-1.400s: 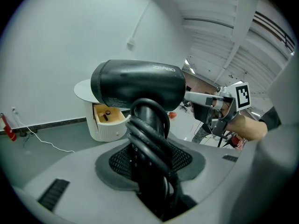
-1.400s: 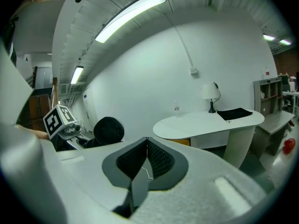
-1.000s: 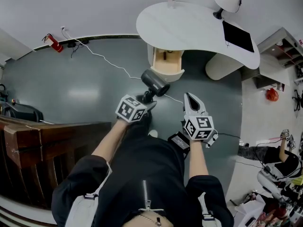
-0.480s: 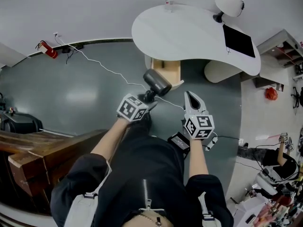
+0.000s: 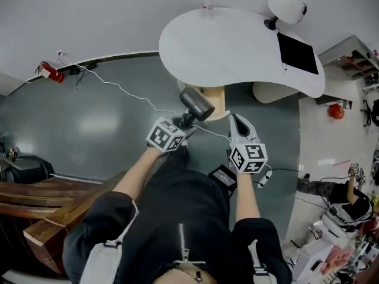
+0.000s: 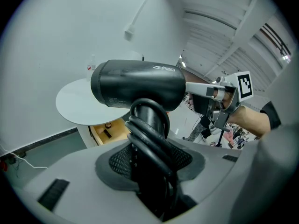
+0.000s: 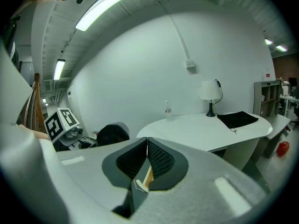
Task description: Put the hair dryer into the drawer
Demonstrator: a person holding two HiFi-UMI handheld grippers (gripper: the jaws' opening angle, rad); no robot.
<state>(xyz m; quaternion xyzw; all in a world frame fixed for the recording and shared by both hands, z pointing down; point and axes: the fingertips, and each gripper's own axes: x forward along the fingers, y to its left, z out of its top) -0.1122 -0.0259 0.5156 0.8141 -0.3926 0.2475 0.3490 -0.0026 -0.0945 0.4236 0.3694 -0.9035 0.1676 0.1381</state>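
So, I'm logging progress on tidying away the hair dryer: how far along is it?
Done: the drawer is open and the hair dryer is picked up. In hand: the left gripper clamps its cord-wrapped handle, holding it in the air, outside the drawer. Left: lower it in and release. The right gripper is shut, empty.
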